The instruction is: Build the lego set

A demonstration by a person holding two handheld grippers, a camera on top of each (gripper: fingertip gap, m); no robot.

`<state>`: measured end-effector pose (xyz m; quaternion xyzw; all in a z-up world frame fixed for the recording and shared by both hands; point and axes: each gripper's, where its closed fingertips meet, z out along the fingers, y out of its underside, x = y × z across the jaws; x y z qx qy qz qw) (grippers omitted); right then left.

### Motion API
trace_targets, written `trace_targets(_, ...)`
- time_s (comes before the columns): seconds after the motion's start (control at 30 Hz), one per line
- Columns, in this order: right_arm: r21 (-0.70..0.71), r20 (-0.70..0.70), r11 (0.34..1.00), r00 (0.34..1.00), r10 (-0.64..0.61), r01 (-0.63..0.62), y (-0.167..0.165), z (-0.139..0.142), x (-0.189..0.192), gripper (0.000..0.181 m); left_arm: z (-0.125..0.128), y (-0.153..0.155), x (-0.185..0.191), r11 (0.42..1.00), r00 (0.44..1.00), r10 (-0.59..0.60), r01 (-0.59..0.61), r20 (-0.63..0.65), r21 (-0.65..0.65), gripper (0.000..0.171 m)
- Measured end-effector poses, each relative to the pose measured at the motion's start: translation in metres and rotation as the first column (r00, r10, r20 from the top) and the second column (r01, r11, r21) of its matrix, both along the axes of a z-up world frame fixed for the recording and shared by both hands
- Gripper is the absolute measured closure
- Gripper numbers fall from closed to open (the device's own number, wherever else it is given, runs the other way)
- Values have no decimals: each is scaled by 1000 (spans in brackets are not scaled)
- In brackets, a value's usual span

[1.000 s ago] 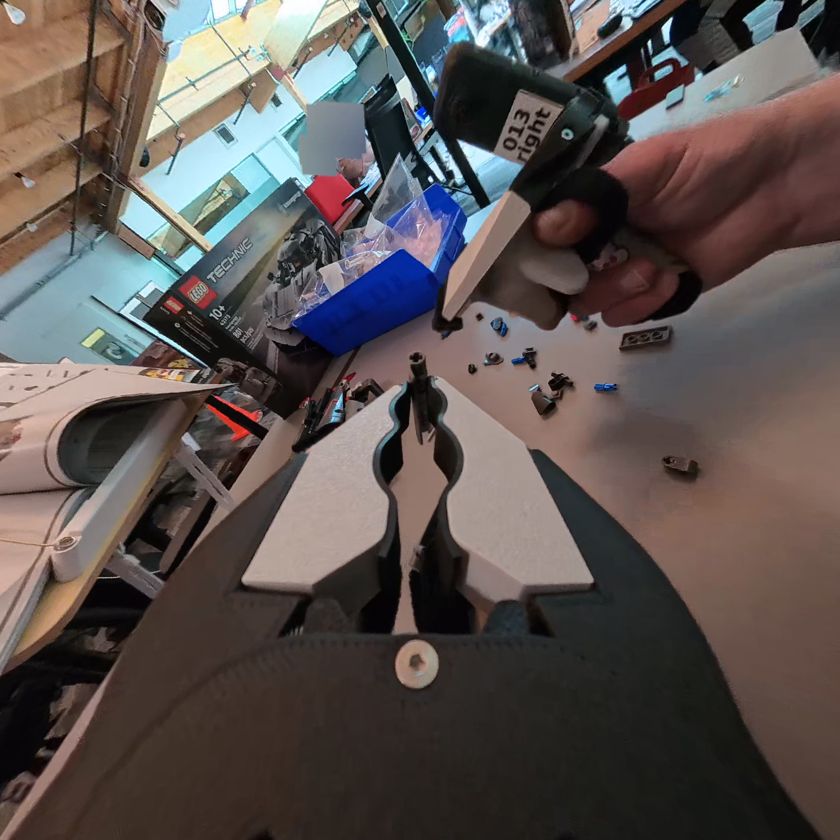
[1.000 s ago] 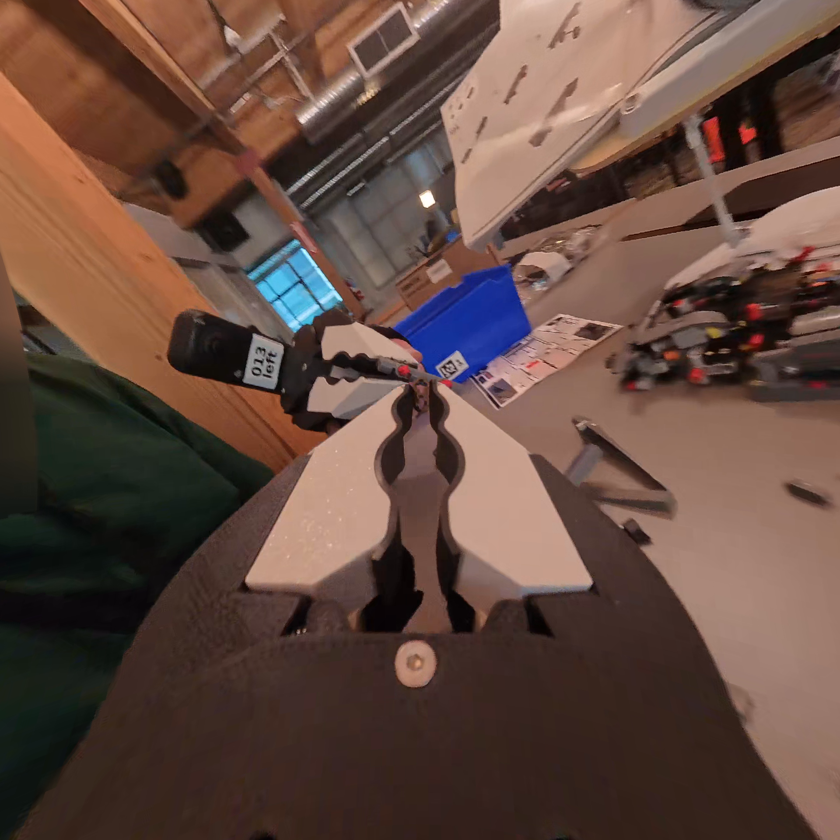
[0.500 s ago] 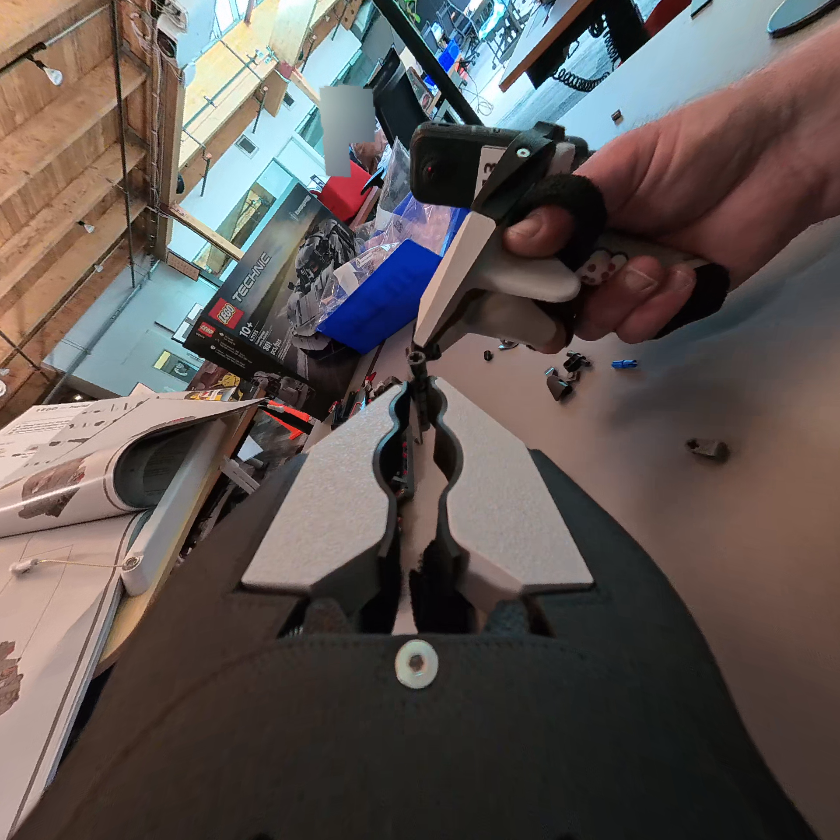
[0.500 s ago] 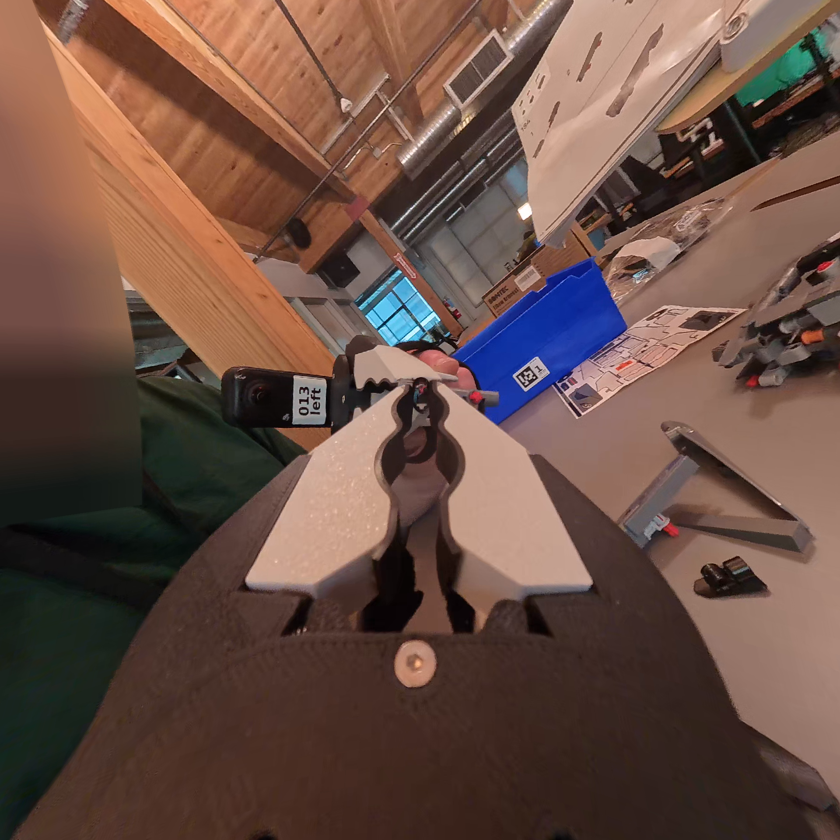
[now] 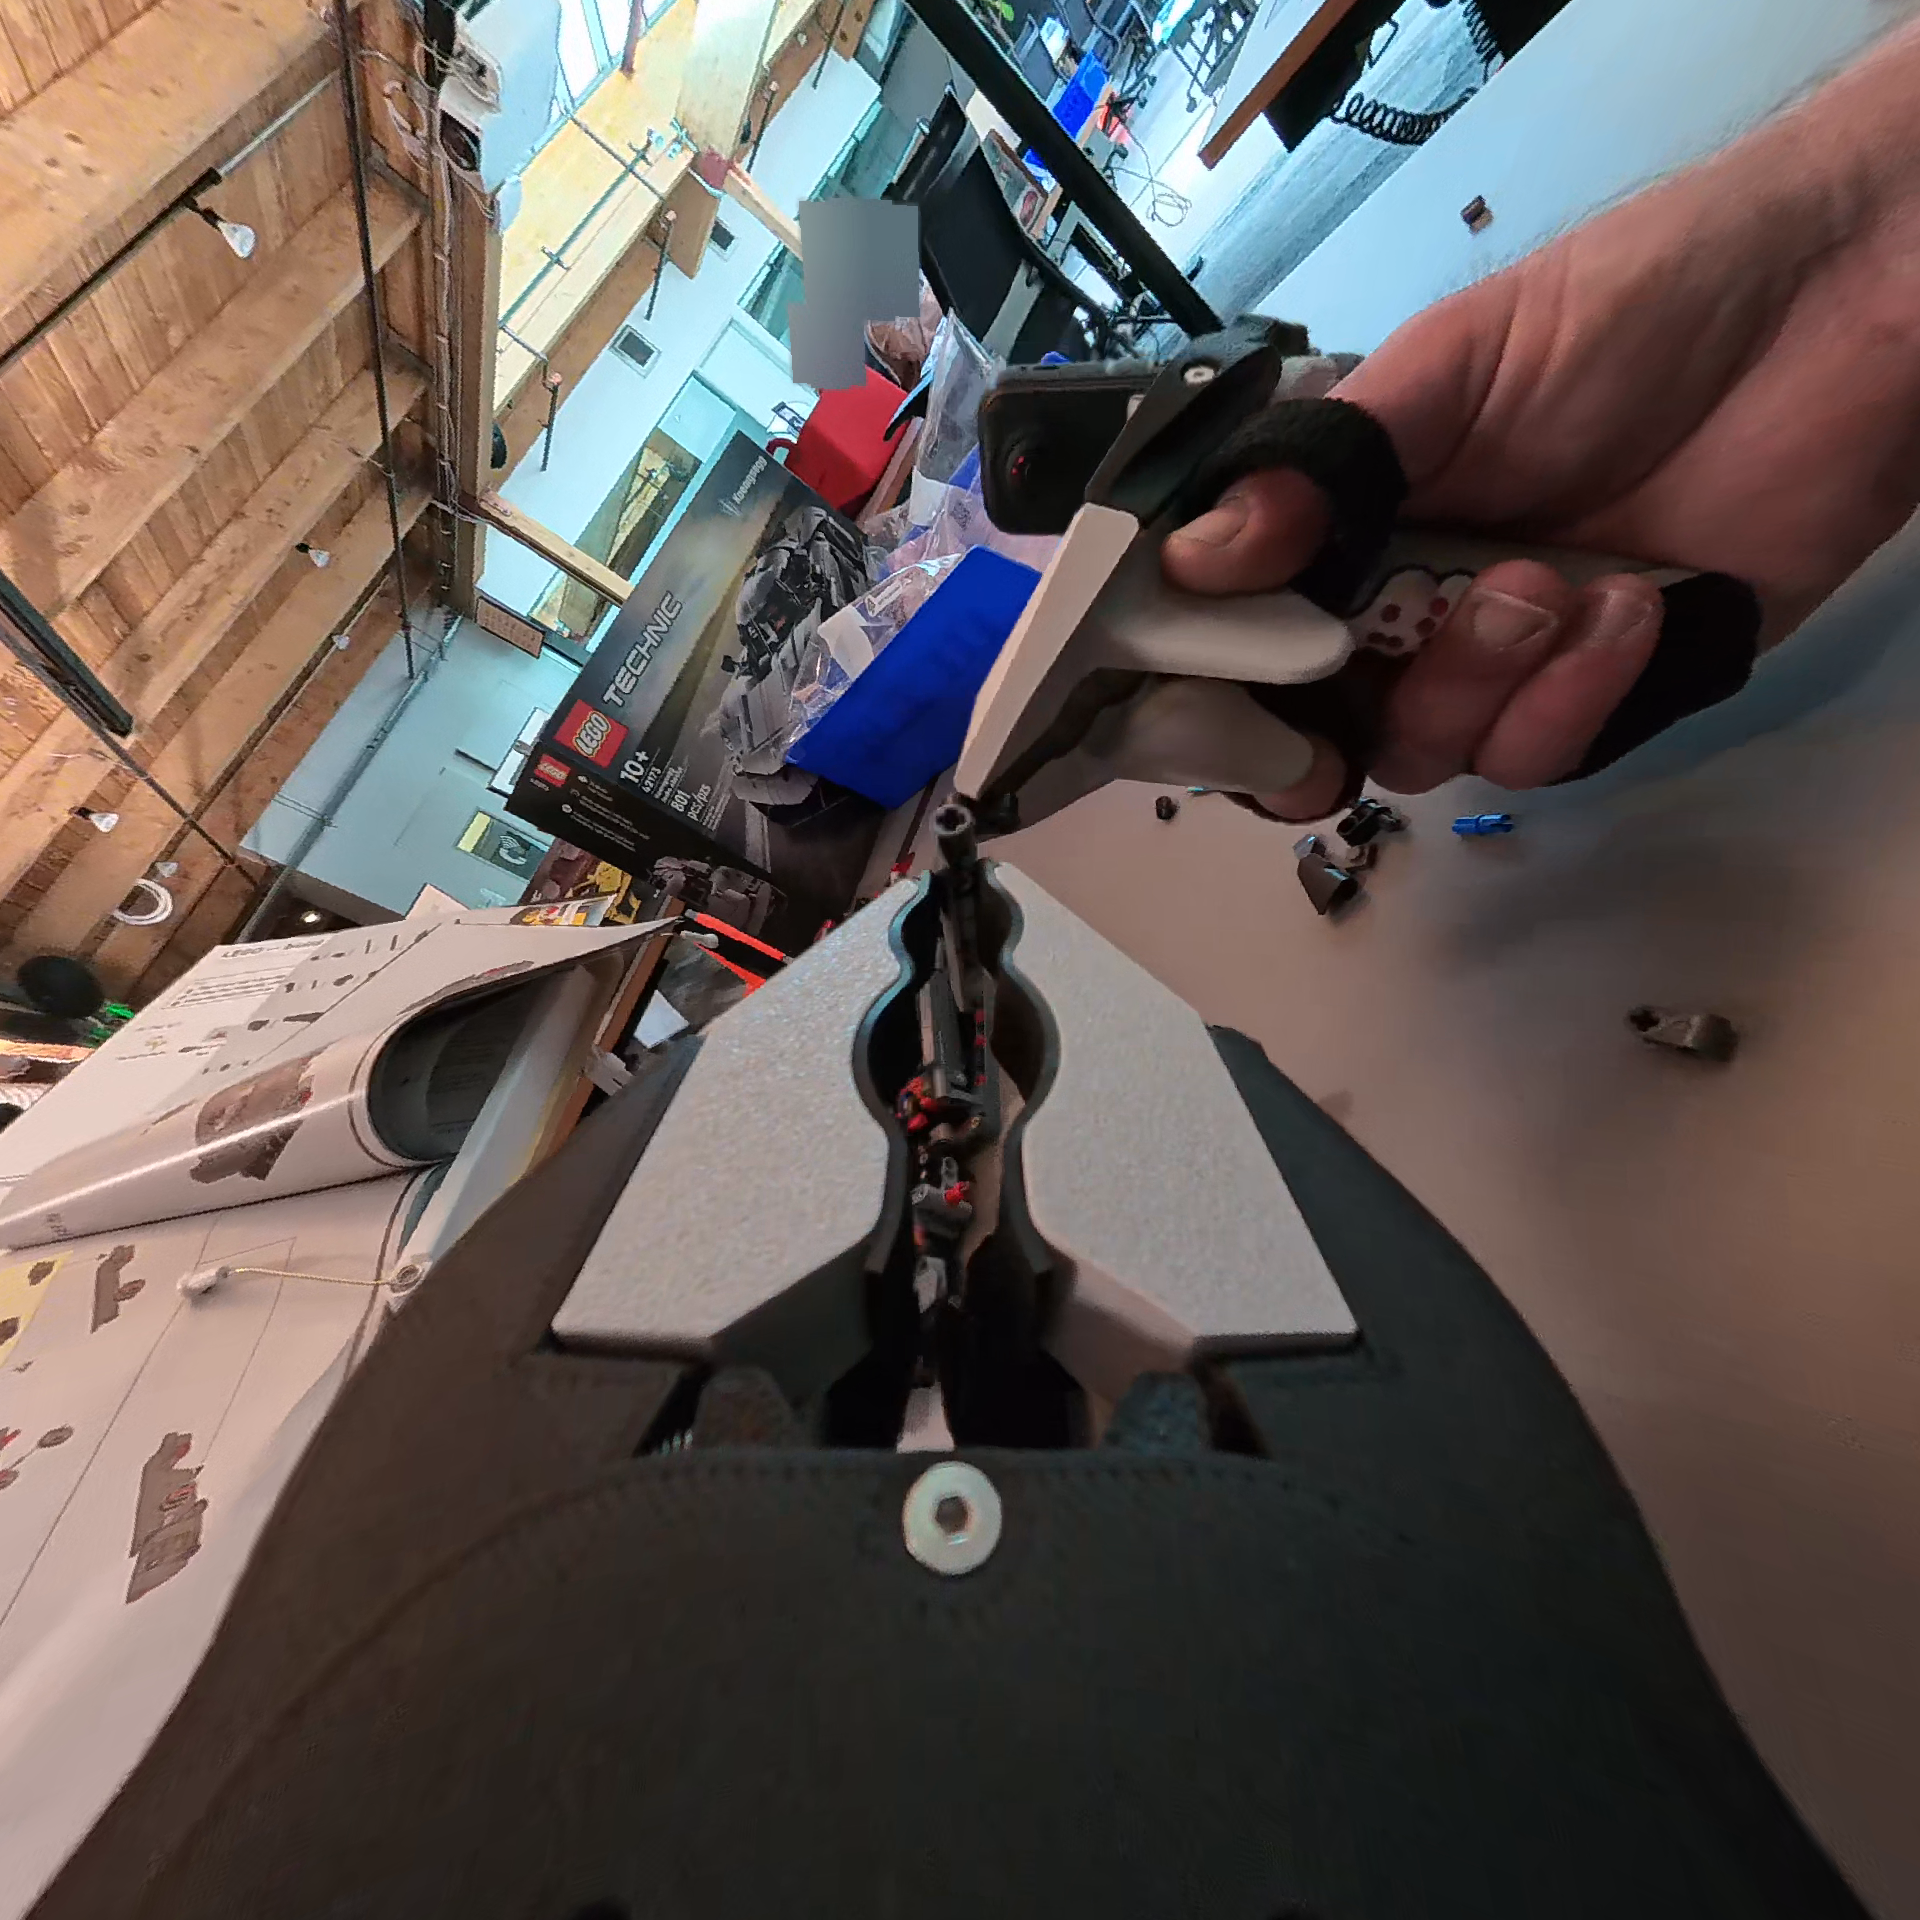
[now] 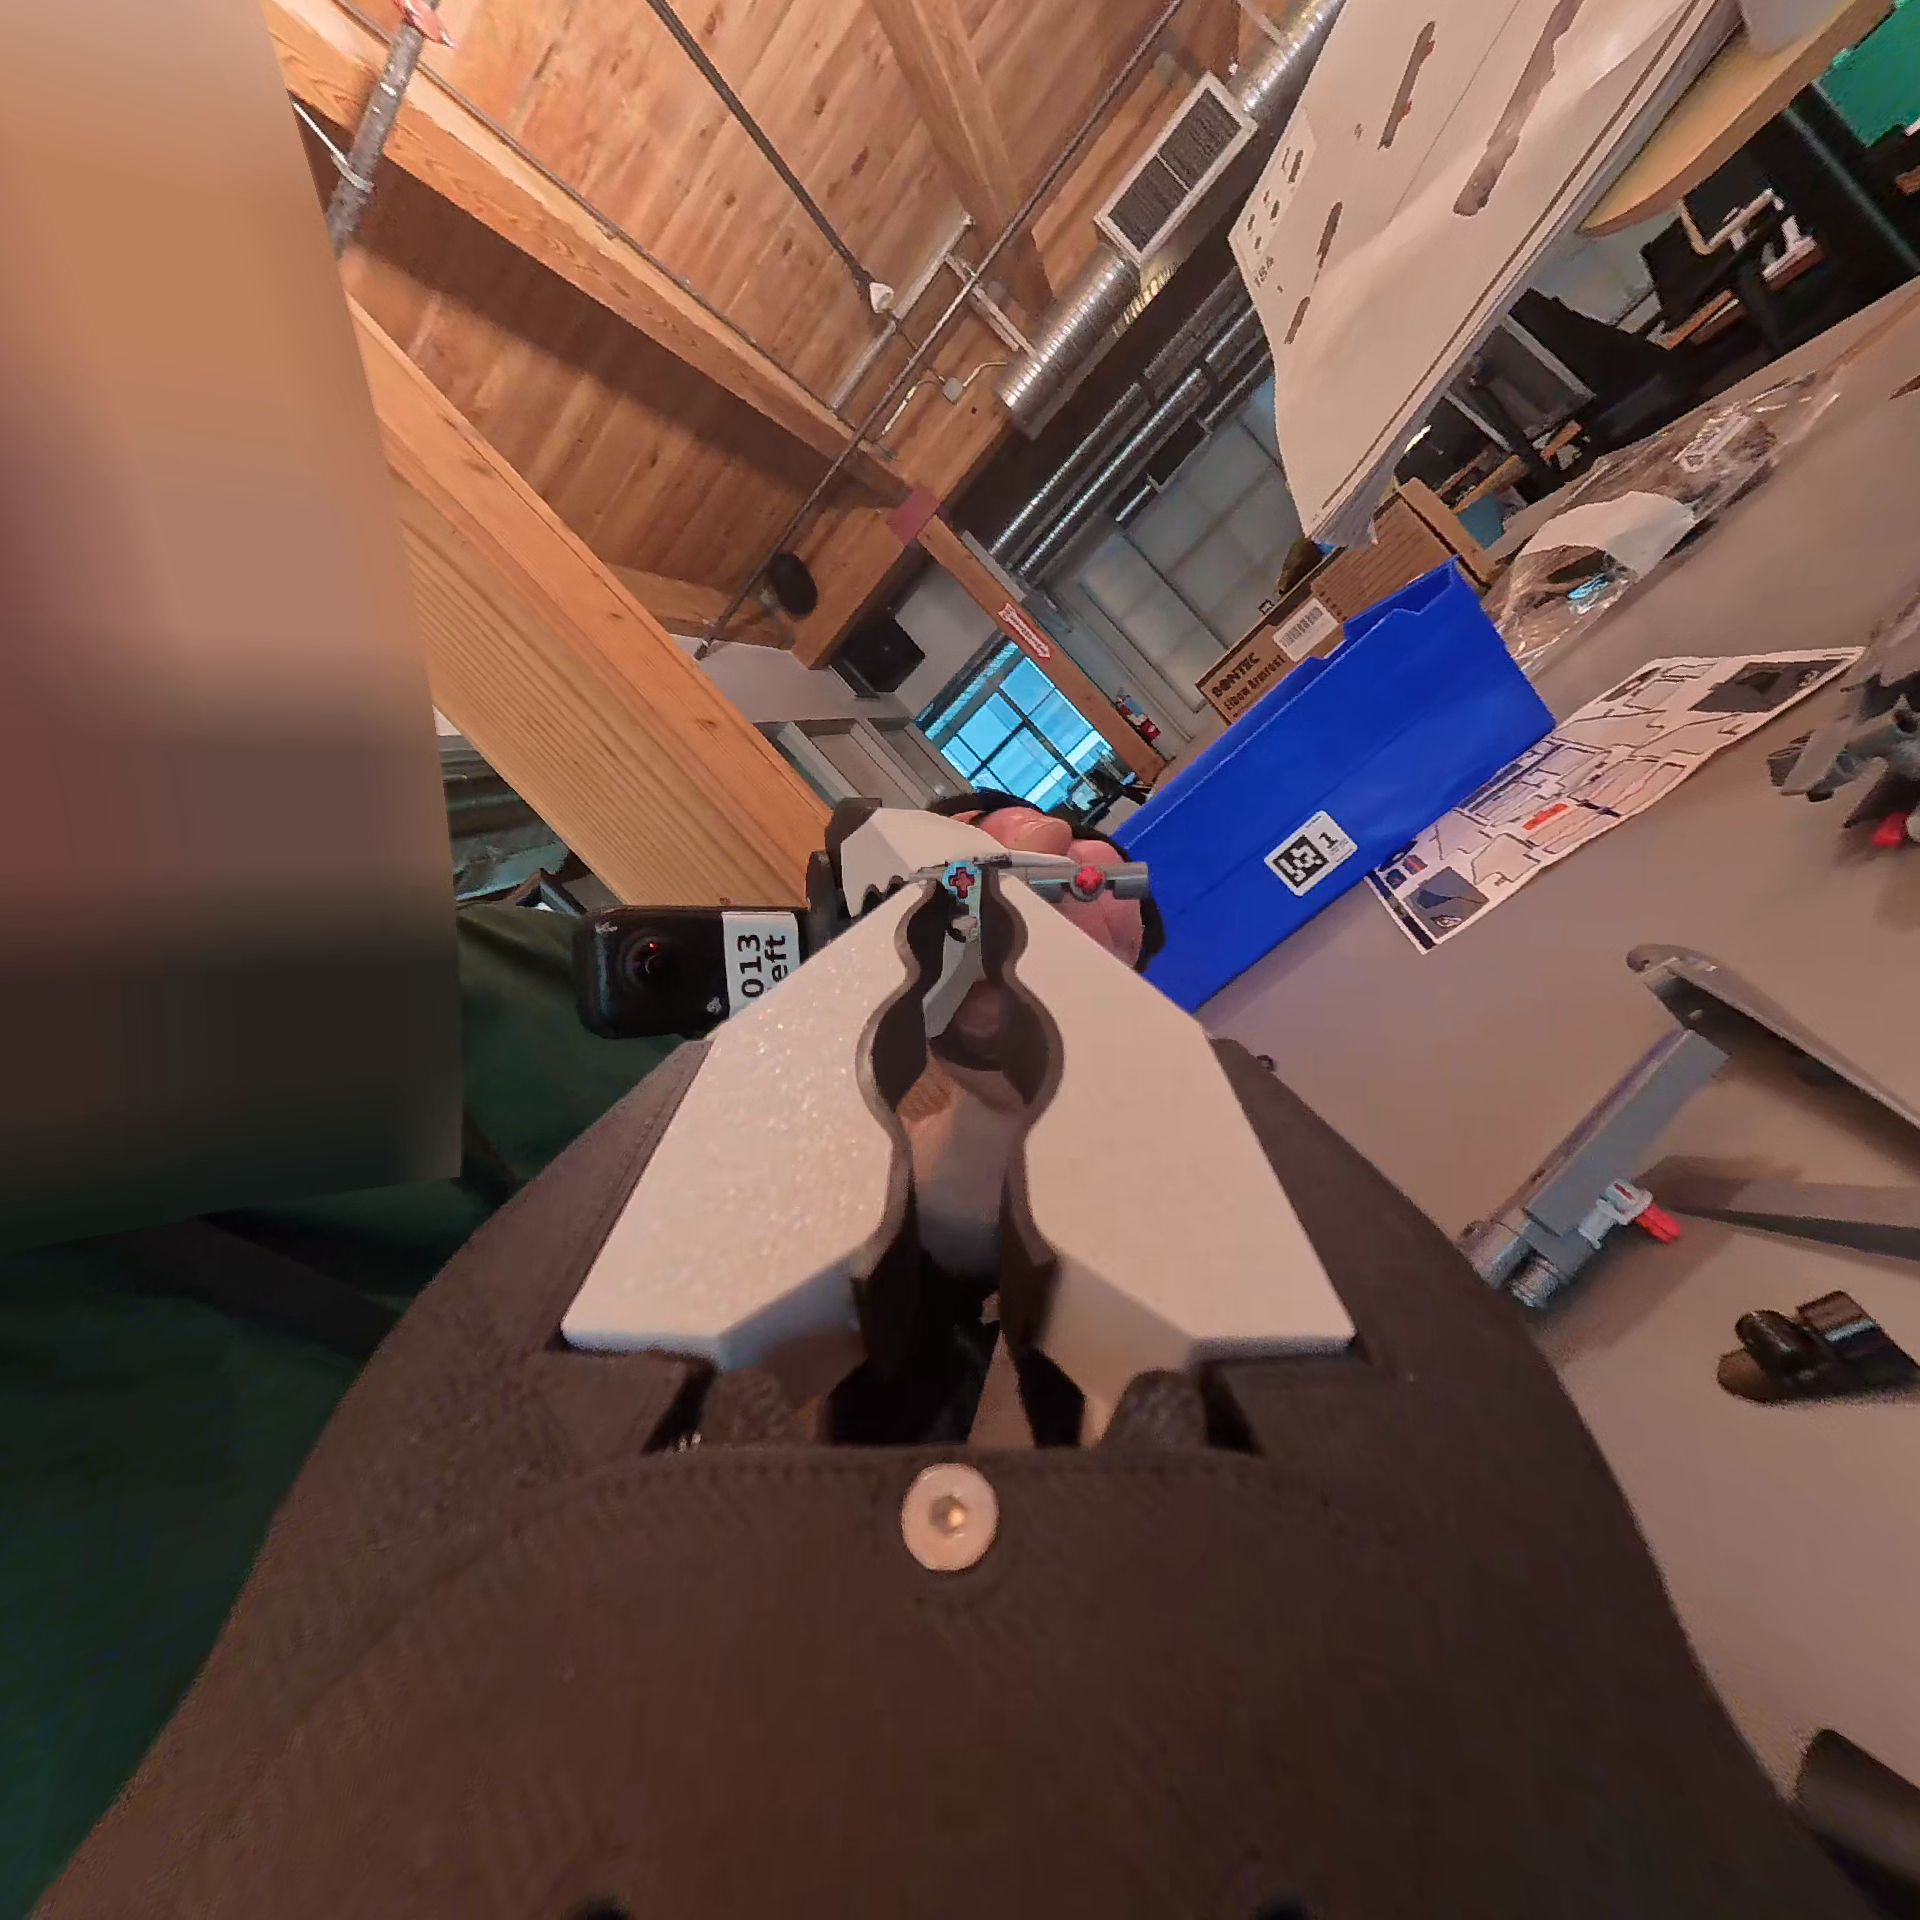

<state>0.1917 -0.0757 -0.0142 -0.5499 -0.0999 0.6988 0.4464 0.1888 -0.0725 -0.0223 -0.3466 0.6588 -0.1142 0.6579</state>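
The left gripper, with its pale grey textured fingers closed together, is clamping a slim dark grey lego sub-assembly with red pins lengthwise between them, its round socketed tip poking out past the fingertips and held up above the grey desk. The right gripper, seen in the left wrist view as the white-fingered tool in a person's hand, is touching that tip with its fingers drawn together; whether they are pinching a small piece there I cannot tell, though a tiny dark bit seems to be sitting at their point. Judging by this, the step in hand is mating a small connector onto the end of the sub-assembly. The next move is calling for steady alignment along the axis and a firm push while the left grip is resisting. Loose dark and blue lego pins are lying toward the far edge of the desk, near the blue plastic bin.
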Motion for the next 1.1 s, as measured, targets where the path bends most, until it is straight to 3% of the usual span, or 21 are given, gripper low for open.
trace_targets(0.03,-1,-11,1000,1000,10,-10,-1,1,0,177,1,0,0,1000,1000,1,-1,3,5,168)
trace_targets(0.57,-25,85,1000,996,-2,4,-2,-8,-2,178,-7,2,0,998,998,47,-45,-47,42,169)
trace_targets(0.93,-41,245,999,969,-6,16,-1,-16,0,178,-15,2,3,996,994,49,-41,-95,85,168)
trace_targets(1.1,-91,352,995,934,61,-31,-5,-27,3,178,-26,-2,6,994,988,33,-17,-151,107,169)
